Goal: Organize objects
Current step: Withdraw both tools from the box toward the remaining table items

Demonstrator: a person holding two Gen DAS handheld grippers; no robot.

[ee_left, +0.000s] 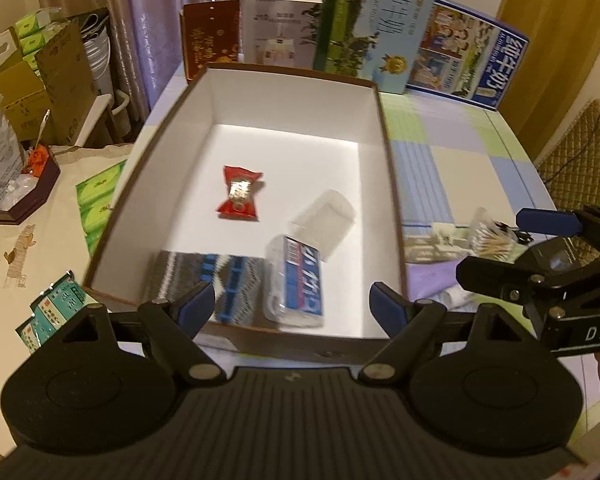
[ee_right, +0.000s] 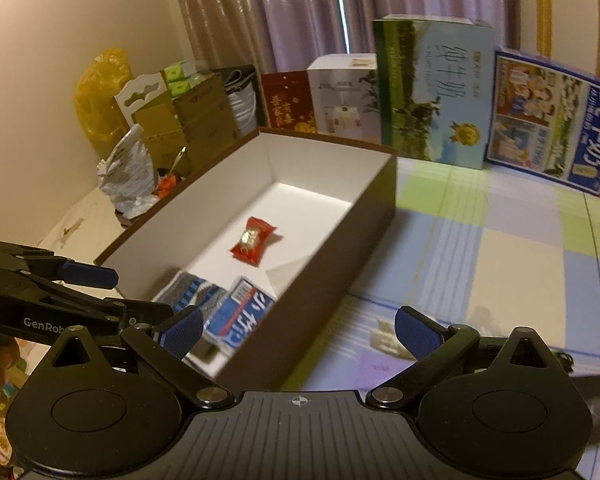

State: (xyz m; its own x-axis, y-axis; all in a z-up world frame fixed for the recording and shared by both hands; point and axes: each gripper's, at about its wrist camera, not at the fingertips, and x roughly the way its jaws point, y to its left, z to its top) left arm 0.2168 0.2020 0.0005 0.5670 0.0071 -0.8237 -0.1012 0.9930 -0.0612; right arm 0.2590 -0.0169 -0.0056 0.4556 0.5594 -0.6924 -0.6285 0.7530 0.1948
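Brown open cardboard box with white inside (ee_left: 392, 184) sits on checked pastel-cloth surface (ee_left: 460, 152). Inside: red-wrapped candy (ee_left: 240, 194) mid-floor; clear plastic case with blue label (ee_left: 300, 280) beside grey-blue patterned knit cloth (ee_left: 204, 284) at near end. Left gripper (ee_left: 292, 304) fingers wide apart, empty. Right gripper (ee_right: 298, 330) fingers wide apart, empty. Tall milk cartons (ee_right: 436, 92) line far edge before mauve curtains (ee_right: 284, 12).

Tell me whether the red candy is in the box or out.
In. The red candy lies on the white floor of the box, clear of its walls, in both views.
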